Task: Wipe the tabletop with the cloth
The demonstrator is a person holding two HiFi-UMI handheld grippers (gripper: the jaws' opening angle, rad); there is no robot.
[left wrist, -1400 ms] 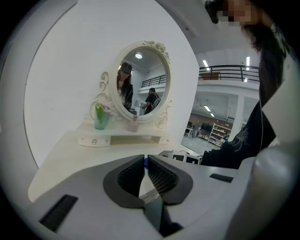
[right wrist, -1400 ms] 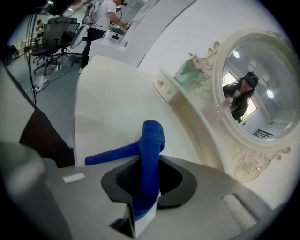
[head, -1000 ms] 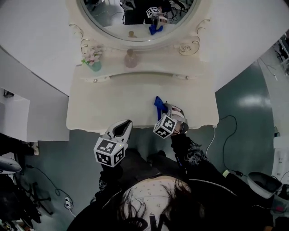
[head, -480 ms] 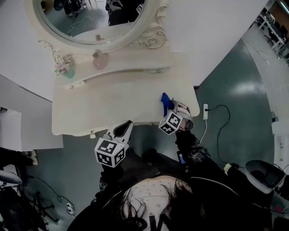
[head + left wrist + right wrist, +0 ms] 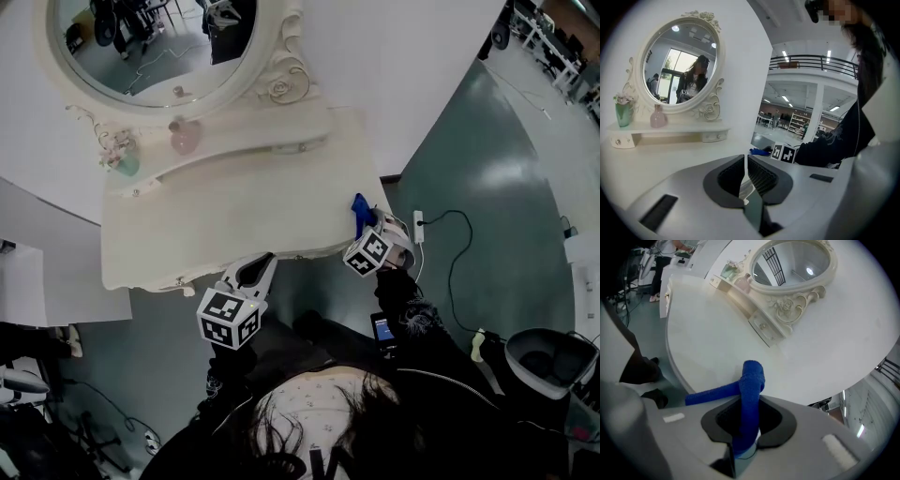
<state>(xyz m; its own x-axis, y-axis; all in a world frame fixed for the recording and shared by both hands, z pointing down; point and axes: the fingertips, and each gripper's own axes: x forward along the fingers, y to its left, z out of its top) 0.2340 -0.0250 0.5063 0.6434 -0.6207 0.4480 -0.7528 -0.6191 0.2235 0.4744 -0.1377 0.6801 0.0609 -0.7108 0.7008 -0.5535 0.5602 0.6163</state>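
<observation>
The blue cloth [image 5: 359, 214] rests on the cream tabletop [image 5: 234, 211] near its front right corner. My right gripper [image 5: 368, 228] is shut on it. In the right gripper view the cloth [image 5: 751, 380] stands up as a rolled strip from between the jaws of the right gripper [image 5: 749, 401], one end trailing left over the tabletop [image 5: 708, 343]. My left gripper [image 5: 253, 273] hangs just off the table's front edge, jaws together, holding nothing. From the left gripper [image 5: 746, 164] view, the cloth [image 5: 759, 151] shows as a small blue patch far right.
An oval mirror [image 5: 150, 47] stands behind a raised shelf with a pink bottle [image 5: 185, 137] and a green vase [image 5: 124, 161]. A wall meets the table's right side. On the floor at right lie a cable and plug strip [image 5: 419, 225] and a grey bin [image 5: 548, 361].
My right gripper has slid the cloth rightward along the front of the tabletop, from the middle-right to the right corner. The head view has swung. The left gripper has kept its place.
</observation>
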